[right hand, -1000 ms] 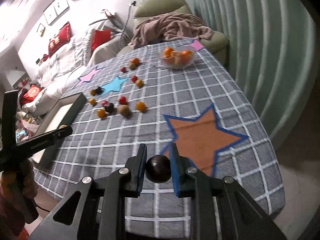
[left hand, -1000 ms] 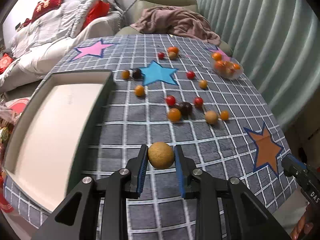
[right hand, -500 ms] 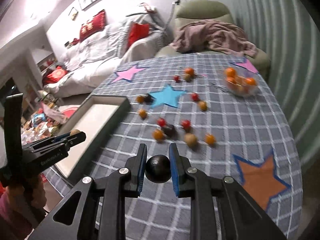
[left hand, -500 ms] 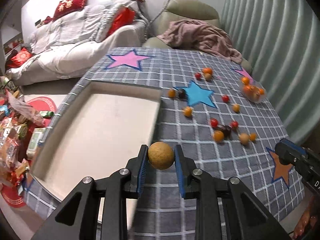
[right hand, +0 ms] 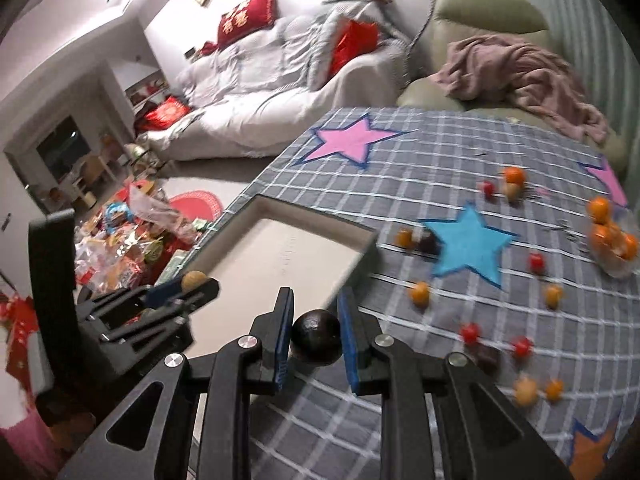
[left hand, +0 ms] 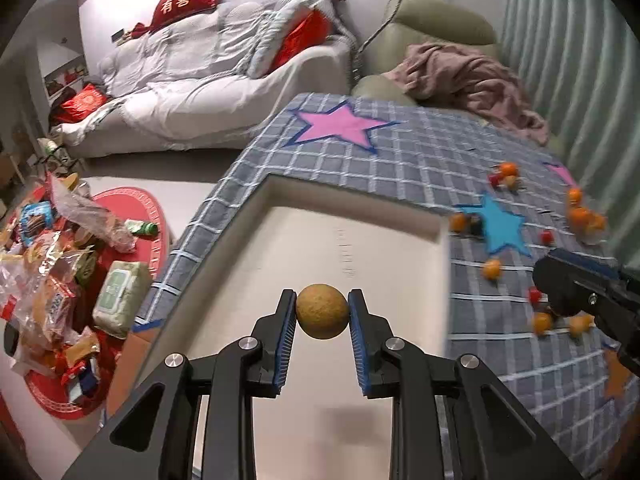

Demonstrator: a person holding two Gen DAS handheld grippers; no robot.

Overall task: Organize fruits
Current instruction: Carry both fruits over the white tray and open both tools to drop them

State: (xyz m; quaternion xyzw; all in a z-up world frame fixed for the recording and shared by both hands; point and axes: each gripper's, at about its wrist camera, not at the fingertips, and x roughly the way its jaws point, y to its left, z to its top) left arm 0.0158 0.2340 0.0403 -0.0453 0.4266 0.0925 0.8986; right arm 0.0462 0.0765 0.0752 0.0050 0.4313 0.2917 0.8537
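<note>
Left wrist view. Left gripper (left hand: 322, 316): clamped on a tan fruit (left hand: 322, 317), held above the tray (left hand: 256, 216), over its pale floor. Tray: nothing seen inside, set on the checked cloth (left hand: 420, 160) at the table's left side. Loose fruits (left hand: 492, 269): orange, red and dark, scattered on the cloth right of the tray; blurred, so kinds were hard to tell. Right gripper's tip entered from the right edge.

Right wrist view. Right gripper (right hand: 314, 340): clamped on a dark fruit (right hand: 316, 342), held over the cloth (right hand: 440, 152), just beside the tray's (right hand: 312, 216) near right corner, not yet above its floor. Left gripper (right hand: 196, 284): seen at left with the tan fruit (right hand: 194, 280) over the tray's near edge. Bowl (right hand: 618, 270): at far right, holding orange fruits, possibly tangerines. Loose fruits (right hand: 420, 294): spread around the blue star (right hand: 468, 244).

Step in hand, by judgement: carrying both fruits to the tray. Next move called for lowering the tan fruit close to the floor before release, since a round fruit would roll; the dark fruit needed shifting left over the rim.
</note>
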